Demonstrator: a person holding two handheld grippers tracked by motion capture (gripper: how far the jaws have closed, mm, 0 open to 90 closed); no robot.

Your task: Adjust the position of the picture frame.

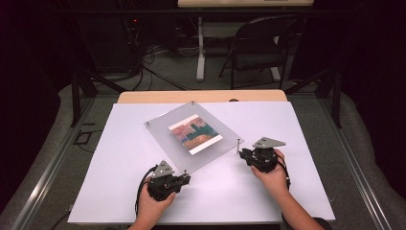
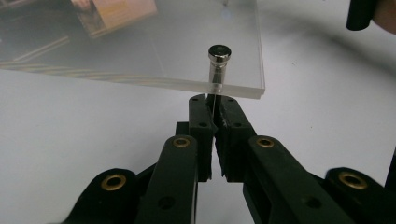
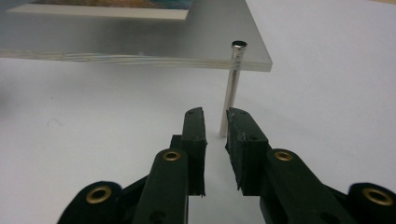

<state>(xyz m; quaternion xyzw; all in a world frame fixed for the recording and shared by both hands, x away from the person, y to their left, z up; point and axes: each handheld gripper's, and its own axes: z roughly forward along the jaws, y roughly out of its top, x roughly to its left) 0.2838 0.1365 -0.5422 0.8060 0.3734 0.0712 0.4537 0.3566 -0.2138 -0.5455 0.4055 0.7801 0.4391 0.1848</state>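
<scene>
The clear acrylic frame (image 1: 194, 135) lies mid-surface (image 1: 119, 158), picture (image 1: 195, 133) inside. The left hand-held gripper (image 2: 213, 109) is pinched on the near corner's pin (image 2: 218, 65). The right hand-held gripper (image 3: 215, 122), slightly spread, seems just short of the right corner's standoff (image 3: 232, 88). An off-centre closing could tip that standoff and skew the frame.

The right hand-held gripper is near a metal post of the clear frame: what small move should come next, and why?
Probably ease the right hand-held gripper forward and close it on the metal post. Its jaws stand apart with the post just beyond the tips, while the left hand-held gripper is already shut on the pin at its corner of the acrylic frame.
</scene>
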